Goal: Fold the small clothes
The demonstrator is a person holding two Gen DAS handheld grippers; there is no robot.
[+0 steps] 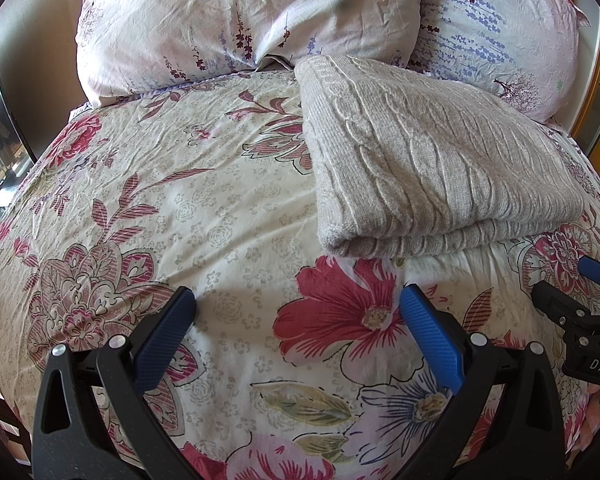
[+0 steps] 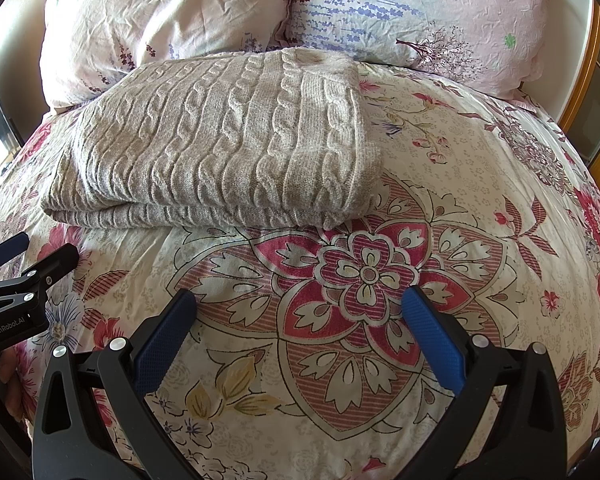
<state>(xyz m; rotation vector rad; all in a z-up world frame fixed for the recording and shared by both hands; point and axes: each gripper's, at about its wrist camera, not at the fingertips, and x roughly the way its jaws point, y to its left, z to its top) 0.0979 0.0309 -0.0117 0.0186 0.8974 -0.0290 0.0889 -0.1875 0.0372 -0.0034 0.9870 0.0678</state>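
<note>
Folded sweater (image 1: 428, 156) lies crosswise, fold edge facing both empty, spread tools (image 1: 298, 308) (image 2: 300, 308)

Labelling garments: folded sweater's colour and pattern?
Beige-grey sweater, cable-knit pattern; clearest in the right wrist view.

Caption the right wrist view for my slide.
Folded knit sweater on floral duvet; open right gripper hovers empty.

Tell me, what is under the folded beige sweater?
The folded beige sweater lies on the floral bed cover, visible all around it. Whether anything else lies beneath is hidden by the knit itself.
</note>
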